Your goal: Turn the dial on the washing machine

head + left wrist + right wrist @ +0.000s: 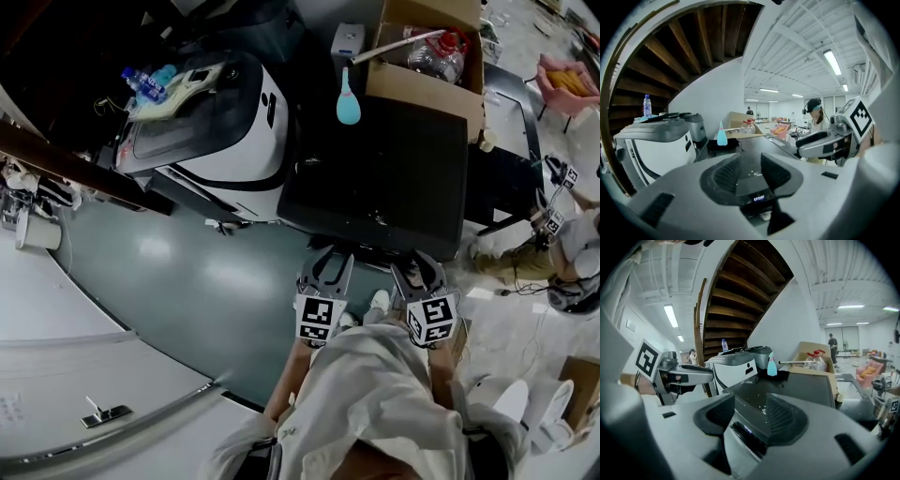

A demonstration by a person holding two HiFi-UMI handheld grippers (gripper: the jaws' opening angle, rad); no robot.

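Standing close to the washing machine point(375, 178), the person held both tongs out in front, side by side, just at its near edge. The left gripper point(330, 258) and the right gripper point(419, 262) each pointed away from the body and a bit down, toward the black lid. I think they were kept low and close like that so either one could get to the controls fast.

Both pairs of jaws stood a little apart with nothing in them. Only the dark lid showed through the gaps. A small lit panel point(758, 198) sat on the machine's near front, right below the tongs. I could not pick out the dial itself, but my guess was that it sat along that same front strip.

The arms were tucked in near the body. On the far edge of the lid stood a blue bottle point(348, 98), with a cardboard box point(412, 89) to its right, both well out of the way.
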